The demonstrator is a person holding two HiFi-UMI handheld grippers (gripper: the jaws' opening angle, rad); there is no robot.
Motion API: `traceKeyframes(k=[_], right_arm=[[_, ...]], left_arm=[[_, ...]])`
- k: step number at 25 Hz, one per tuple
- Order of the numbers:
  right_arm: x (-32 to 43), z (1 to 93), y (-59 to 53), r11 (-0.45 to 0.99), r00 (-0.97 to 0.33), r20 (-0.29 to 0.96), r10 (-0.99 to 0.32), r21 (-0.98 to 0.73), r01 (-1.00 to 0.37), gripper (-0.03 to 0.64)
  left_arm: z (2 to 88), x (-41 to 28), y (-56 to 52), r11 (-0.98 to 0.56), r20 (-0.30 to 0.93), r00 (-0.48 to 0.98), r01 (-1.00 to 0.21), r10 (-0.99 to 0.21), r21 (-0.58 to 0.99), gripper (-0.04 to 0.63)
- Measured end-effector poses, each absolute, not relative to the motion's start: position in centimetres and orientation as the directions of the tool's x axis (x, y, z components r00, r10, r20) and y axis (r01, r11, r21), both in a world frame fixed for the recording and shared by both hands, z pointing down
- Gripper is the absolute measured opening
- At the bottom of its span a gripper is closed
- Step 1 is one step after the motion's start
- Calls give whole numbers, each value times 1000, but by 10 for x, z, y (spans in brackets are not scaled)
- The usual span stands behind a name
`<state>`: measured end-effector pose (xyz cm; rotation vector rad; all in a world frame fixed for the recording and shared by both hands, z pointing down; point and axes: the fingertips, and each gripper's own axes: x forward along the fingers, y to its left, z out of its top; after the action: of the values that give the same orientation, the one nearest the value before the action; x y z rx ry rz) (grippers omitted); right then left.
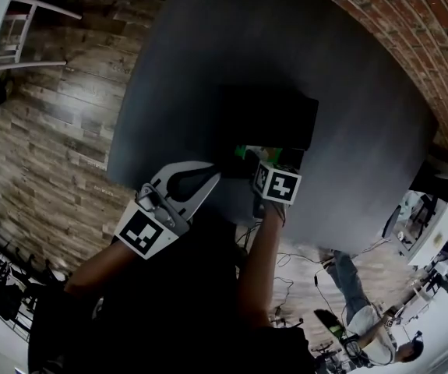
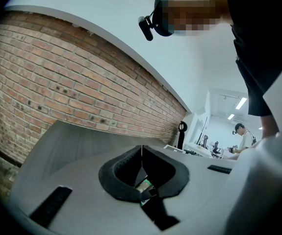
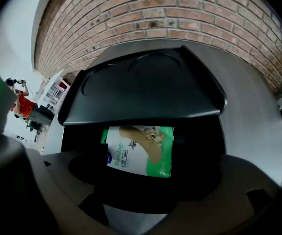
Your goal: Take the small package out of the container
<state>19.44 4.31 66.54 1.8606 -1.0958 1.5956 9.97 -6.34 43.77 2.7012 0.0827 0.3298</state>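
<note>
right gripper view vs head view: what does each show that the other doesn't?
Right gripper view only: the small package face-on, white and green with a bandage picture, lying in the black container below its opened lid. Head view only: the left tool, the marker cubes, the person's arms, the wood floor. Both: the container, some green of the package, the dark table, the brick wall.
</note>
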Motion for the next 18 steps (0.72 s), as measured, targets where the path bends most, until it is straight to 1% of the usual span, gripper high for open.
traceKeyframes(k=[8,18], right_arm=[[189,669,41,-584,-41,960,-278,-203,-786,397],[166,668,49,-418,-95,978,-187,-167,-893,397]], left_arm=[[440,99,-64,-908,215,971,6,105,419,35],[441,98,-59,-908,217,970,5,106,419,35]])
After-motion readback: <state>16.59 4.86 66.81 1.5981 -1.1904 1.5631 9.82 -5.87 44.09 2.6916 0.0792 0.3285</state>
